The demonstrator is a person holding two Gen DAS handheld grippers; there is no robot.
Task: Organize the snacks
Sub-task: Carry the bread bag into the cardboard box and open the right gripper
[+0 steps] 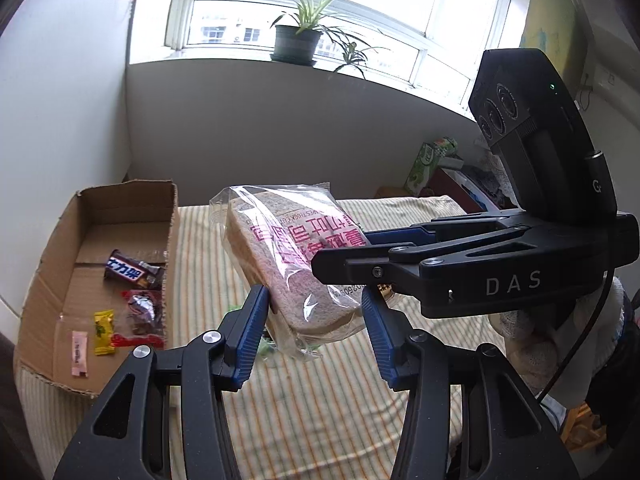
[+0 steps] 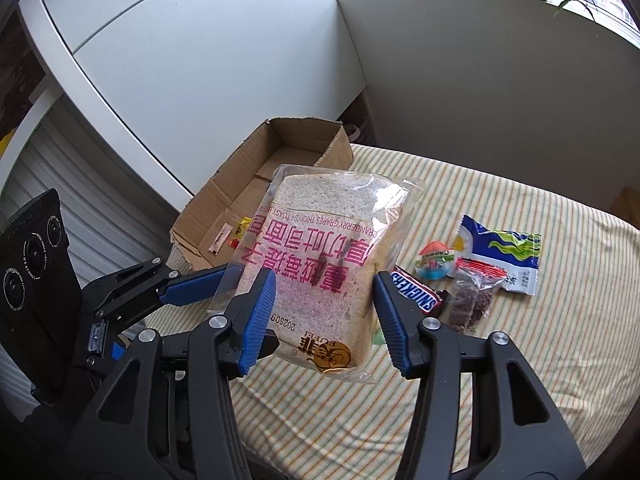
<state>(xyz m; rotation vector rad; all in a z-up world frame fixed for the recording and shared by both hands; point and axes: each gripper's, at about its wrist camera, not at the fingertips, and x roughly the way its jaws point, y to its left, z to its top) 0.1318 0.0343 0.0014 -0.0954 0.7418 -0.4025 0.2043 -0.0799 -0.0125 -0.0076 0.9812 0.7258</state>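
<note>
We hold one bag of bread (image 2: pixel 320 280) in the air between both grippers, above the striped bed cover (image 2: pixel 520 360). Our right gripper (image 2: pixel 324 316) is clamped on the bag's lower part, one blue pad against each side of the loaf. Our left gripper (image 1: pixel 316 332) grips the same bag from the other side, pads pressed into the plastic.

The cardboard box (image 1: pixel 56 240) sits at the far left corner of the bed, against the white wall. Inside it lie a chocolate bar (image 1: pixel 134 272), a red-topped clear packet (image 1: pixel 140 316), a yellow sweet (image 1: pixel 103 332) and a pink sachet (image 1: pixel 79 354).

On the cover to the right of the bread lie another chocolate bar (image 2: pixel 416 296), a round snack (image 2: pixel 434 266), a blue and white packet (image 2: pixel 502 256) and a packet of dark dried fruit (image 2: pixel 472 300).
</note>
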